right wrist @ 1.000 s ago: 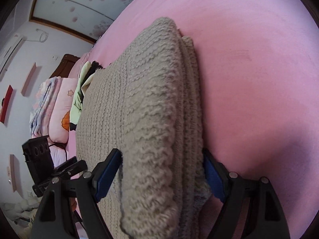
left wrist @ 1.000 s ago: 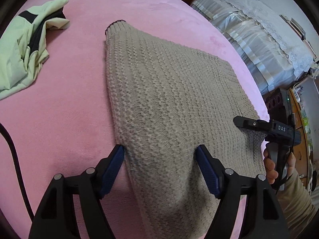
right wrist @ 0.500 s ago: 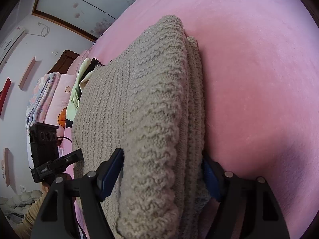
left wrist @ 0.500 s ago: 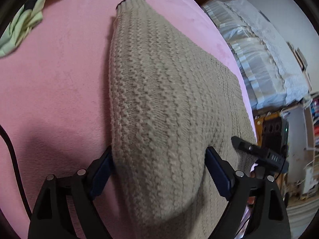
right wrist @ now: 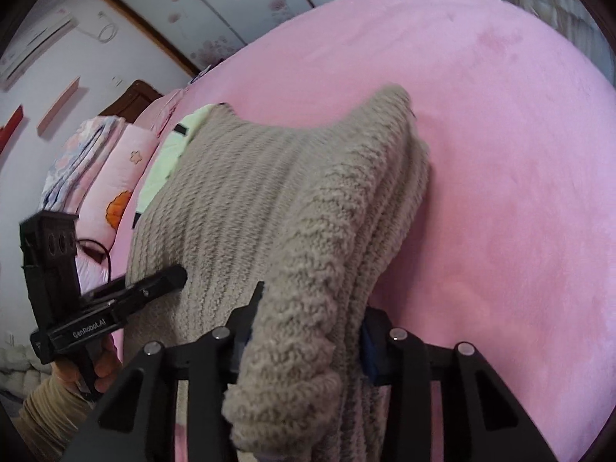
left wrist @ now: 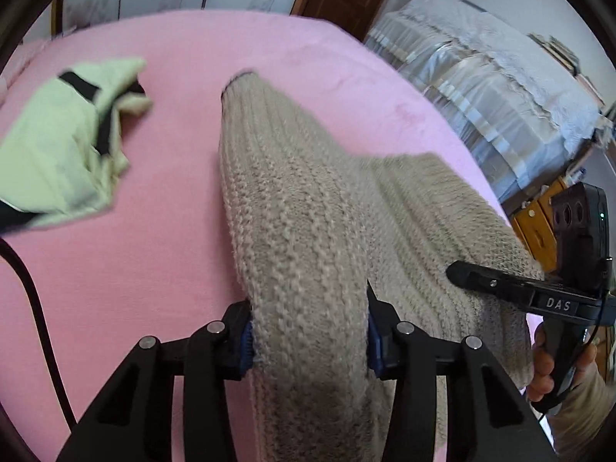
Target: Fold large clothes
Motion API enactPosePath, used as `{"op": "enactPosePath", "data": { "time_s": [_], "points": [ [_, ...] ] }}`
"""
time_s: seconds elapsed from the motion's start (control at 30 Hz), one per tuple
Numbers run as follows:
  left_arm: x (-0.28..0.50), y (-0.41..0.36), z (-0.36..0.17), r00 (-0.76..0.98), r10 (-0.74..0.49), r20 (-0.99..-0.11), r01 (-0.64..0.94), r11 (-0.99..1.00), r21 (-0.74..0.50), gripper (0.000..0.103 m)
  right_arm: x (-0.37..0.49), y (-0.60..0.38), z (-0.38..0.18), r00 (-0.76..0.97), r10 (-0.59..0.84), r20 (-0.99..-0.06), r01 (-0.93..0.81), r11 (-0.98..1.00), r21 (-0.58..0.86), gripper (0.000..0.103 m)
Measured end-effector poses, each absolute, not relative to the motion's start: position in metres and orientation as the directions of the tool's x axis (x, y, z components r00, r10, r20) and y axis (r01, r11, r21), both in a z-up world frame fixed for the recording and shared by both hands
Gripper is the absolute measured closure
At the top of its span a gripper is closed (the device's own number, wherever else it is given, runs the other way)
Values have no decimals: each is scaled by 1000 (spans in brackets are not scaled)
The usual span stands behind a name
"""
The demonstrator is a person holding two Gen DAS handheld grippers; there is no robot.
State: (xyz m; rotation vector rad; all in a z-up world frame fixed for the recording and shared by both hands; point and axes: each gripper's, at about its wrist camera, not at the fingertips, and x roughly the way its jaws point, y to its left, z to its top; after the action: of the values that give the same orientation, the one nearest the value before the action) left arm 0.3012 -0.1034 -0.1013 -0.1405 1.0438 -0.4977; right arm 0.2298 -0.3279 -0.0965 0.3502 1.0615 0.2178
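Left gripper (left wrist: 308, 340): I have it pinching a bunched edge of the beige knit sweater (left wrist: 292, 238).
Right gripper (right wrist: 304, 340): clamped on the sweater's thick folded edge (right wrist: 308, 269), lifted off the pink bed (right wrist: 500, 154).
Left view only: green garment (left wrist: 57, 154) at left; covered furniture (left wrist: 481, 88), upper right.
Right view only: pink bedding (right wrist: 119, 177), left.
Hidden: my blue pads, mostly buried in knit.
Writing: "DAS", "GenRobot.AI" on the opposite handles.
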Motion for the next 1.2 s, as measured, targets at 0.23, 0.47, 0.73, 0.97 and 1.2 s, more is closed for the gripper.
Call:
{"op": "enactPosePath", "data": {
  "time_s": [0.23,0.47,0.73,0.97,1.2],
  "points": [
    [307,-6,-9,510,-394,-765,311,913,-263,60,257,-243,-29,527,420,-739,-121,898,424,63],
    [397,107,53,601,-269,-752,259,956,-136,59,371,-128,14,565,482,-669,-230,871,433,64],
    [521,208,16,638,-187,-747,155,981,-114,57,502,-40,-29,582,511,-633,-229,850,475,63],
    [594,234,-129,532,-177,-828,27,981,-193,51,566,-31,-144,510,429,-745,-125,894,430,63],
    [596,251,-165,610,-277,-743,42,947,-318,33,559,-63,-196,544,443,-713,-122,882,455,51]
  ]
}}
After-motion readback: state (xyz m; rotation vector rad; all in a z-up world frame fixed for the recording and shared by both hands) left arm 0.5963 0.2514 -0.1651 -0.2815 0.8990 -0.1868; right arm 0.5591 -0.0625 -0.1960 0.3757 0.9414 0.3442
